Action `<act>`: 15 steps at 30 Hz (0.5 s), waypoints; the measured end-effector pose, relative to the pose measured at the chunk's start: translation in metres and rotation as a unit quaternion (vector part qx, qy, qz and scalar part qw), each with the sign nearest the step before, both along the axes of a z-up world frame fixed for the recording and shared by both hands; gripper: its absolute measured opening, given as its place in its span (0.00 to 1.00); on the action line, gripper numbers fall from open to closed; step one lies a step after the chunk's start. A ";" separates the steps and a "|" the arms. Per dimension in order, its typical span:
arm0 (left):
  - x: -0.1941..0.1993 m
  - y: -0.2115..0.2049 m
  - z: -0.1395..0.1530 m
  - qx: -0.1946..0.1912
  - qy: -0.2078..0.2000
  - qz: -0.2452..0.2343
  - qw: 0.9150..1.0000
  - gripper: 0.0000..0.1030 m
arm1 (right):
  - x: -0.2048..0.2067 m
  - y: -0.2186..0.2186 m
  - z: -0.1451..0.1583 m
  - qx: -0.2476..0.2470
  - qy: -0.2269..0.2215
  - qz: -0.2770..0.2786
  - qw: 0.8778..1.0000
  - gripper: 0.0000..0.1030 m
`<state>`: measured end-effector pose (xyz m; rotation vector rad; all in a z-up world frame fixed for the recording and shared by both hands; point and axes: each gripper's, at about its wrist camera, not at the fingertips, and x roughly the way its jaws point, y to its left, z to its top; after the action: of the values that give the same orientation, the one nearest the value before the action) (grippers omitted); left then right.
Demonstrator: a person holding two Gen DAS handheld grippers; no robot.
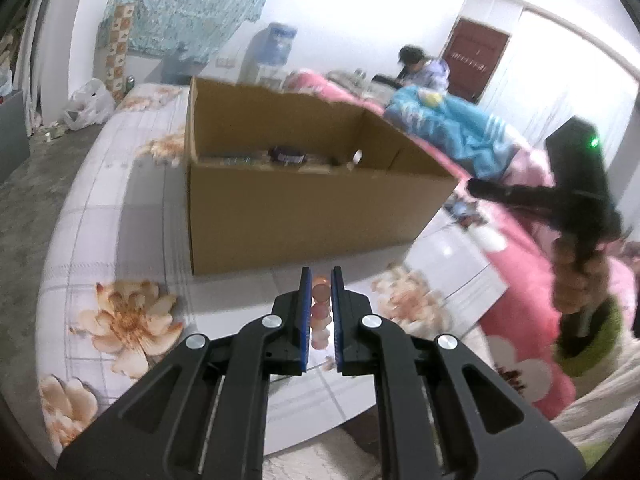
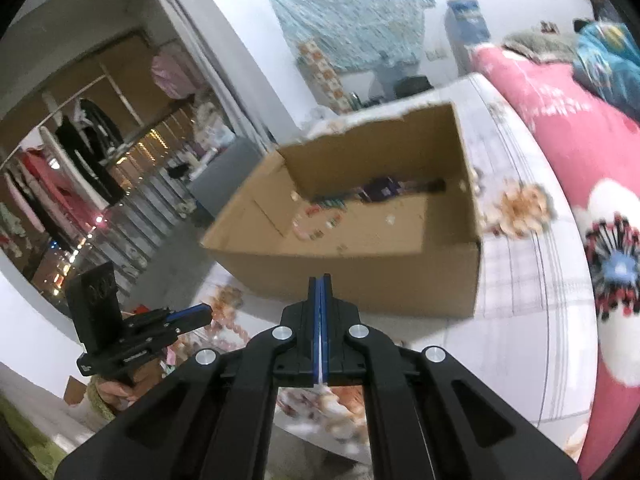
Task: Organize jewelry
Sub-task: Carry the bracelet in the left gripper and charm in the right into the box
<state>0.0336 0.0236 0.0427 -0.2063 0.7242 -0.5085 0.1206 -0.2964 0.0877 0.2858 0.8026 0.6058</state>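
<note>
Left hand-held gripper [image 1: 321, 280] clamped on pink bead bracelet [image 1: 320, 312]; right hand-held gripper [image 2: 321, 280] closed, empty

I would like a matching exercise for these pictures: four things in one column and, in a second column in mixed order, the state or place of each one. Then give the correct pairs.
Things:
1. left hand-held gripper
2. right hand-held gripper
3. cardboard box
4. pink quilt

States or places:
a. open at the top, small items inside
b. shut, with nothing visible between the pads
c. lies on the bed to the right of the box
d. shut on a pink bead bracelet

Pairs: 1-d, 2-b, 3-a, 4-c
</note>
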 end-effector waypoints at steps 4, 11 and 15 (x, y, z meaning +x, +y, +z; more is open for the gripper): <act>-0.005 0.008 0.028 -0.022 -0.019 -0.009 1.000 0.08 | 0.005 0.005 0.021 0.009 -0.025 0.012 1.000 0.01; 0.018 0.001 0.092 -0.028 -0.070 -0.038 0.996 0.08 | 0.036 0.014 0.059 0.013 -0.054 0.039 0.998 0.01; 0.052 -0.020 0.109 -0.016 -0.076 -0.052 0.996 0.08 | 0.069 0.019 0.063 -0.007 -0.041 0.050 0.998 0.01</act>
<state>0.0860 0.0031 0.1517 -0.1592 0.5813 -0.6285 0.1891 -0.2771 0.1511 0.2080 0.7439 0.7008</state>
